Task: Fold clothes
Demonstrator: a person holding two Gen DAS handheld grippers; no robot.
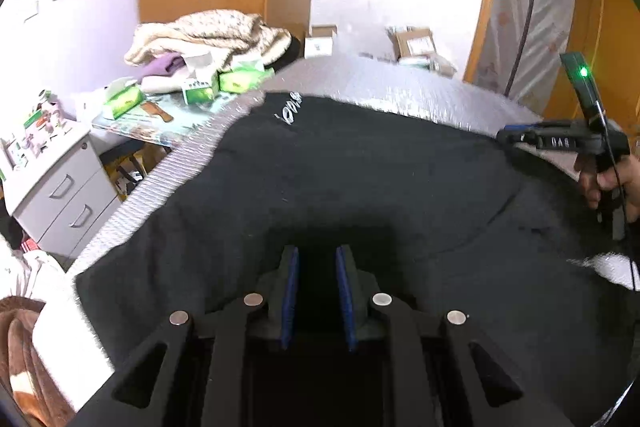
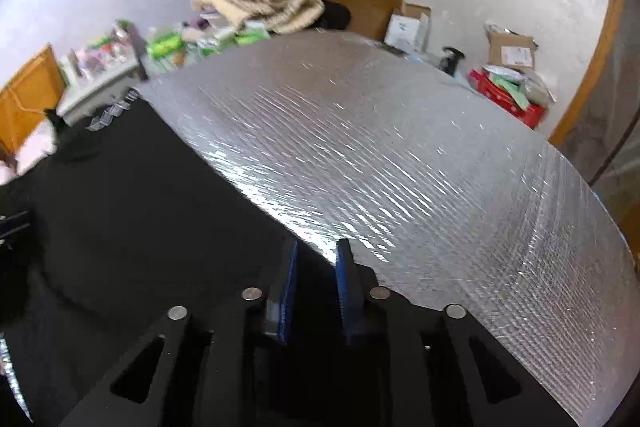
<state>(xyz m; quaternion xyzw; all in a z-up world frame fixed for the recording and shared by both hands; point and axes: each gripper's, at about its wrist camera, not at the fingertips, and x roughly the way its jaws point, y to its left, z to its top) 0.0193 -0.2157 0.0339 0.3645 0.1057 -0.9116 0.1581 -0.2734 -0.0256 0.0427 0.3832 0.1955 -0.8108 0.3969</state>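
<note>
Black garment (image 1: 360,195) lying spread across the silver mat (image 2: 400,147), both my jaw pairs standing apart and pinching nothing.

My left gripper (image 1: 316,259) is hovering over the garment's middle; my right gripper (image 2: 316,255) is sitting at its edge beside bare mat. I'm judging the cloth soft, limp and light, so I'm favouring an edge or corner, pinched deep against slipping.

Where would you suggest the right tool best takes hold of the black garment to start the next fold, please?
Probably at the black garment's straight edge that runs diagonally across the silver mat. The right tool is already over that edge with its fingers apart. Coming from the bare mat side lets one finger slide under the flat hem. The left tool, also open, is over the cloth's middle, where nothing offers a pinch.
</note>
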